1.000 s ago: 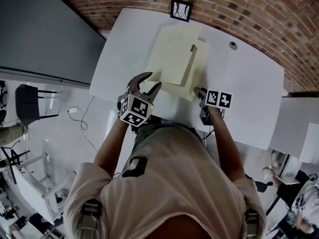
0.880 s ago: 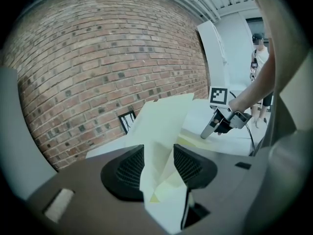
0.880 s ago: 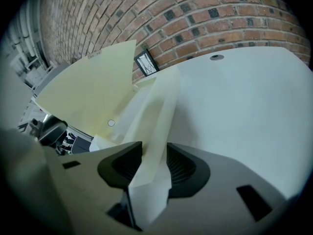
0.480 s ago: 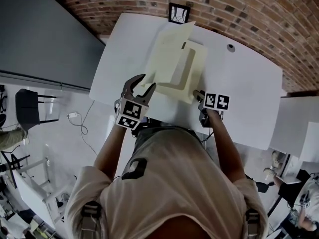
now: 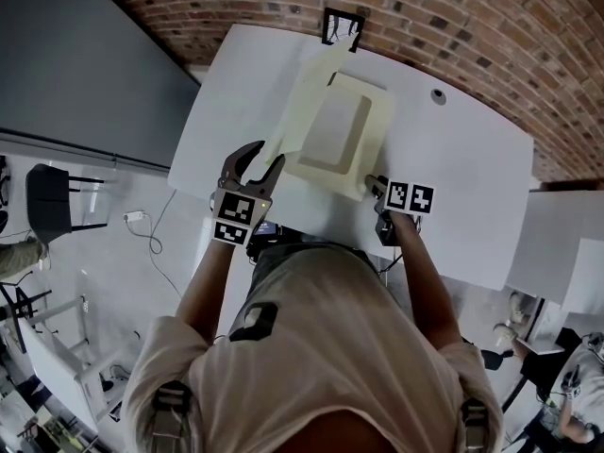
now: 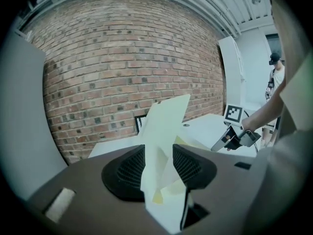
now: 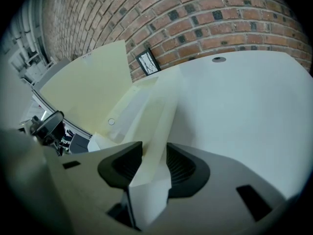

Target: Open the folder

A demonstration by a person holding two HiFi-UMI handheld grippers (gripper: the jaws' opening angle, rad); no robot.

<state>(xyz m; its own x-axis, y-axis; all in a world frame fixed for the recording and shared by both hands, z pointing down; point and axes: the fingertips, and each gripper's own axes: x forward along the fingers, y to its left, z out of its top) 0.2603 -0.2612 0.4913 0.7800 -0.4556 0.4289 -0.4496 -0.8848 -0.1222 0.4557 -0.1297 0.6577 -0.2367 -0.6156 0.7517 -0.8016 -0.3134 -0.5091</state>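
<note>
A person at a white table opens one pale folder with two grippers; the left gripper has its jaws partly closed on the folder's cover, the sheet caught between both pads and standing up from them, the jaws having just drawn in a little; the right gripper has its jaws set narrow on the folder's near right corner, the card edge pressed between its pads and pinned low at the table; the cover tilts up off the folder's left side, its far corner reaching towards the brick wall; the folder's body lies flat in the middle of the table, between the two grippers; on the table also are one black-framed marker card at the far edge and one small round fitting to the folder's right.
</note>
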